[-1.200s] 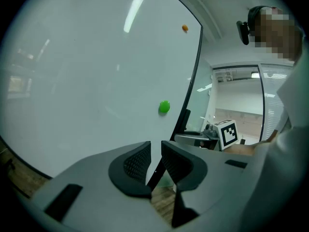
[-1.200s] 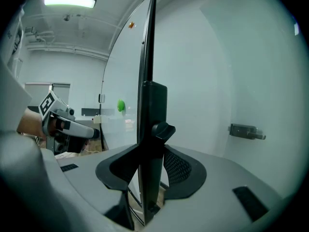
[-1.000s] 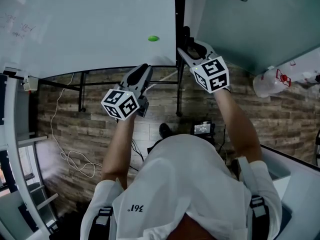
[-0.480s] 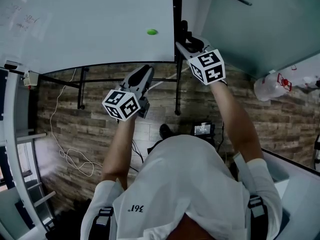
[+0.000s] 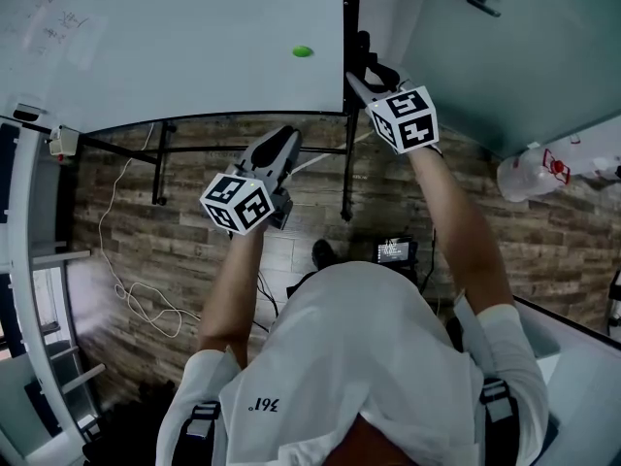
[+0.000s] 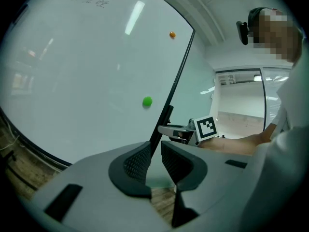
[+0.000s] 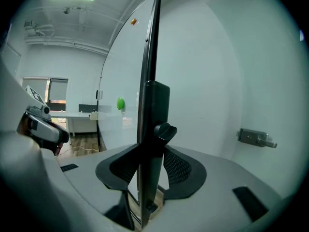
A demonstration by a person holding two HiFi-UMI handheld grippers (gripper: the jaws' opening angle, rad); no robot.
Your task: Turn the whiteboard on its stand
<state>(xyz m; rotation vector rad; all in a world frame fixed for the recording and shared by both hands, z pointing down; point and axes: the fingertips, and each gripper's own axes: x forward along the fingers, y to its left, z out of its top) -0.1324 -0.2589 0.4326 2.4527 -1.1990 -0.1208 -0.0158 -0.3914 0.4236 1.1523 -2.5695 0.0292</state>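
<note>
Jaws of the grey right gripper are closed on the black side post of the large white whiteboard, which is stood upright on its black metal stand. The grey left gripper is held near the board's lower edge, jaws slightly parted with nothing between.

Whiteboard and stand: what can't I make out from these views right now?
Faint handwriting on the large white whiteboard: head view, top left, too small to read.
Lower end of the black upright post: right gripper view, hidden behind the right tool.
Small lit-screen device on the wooden floor: head view, too small to read.
</note>
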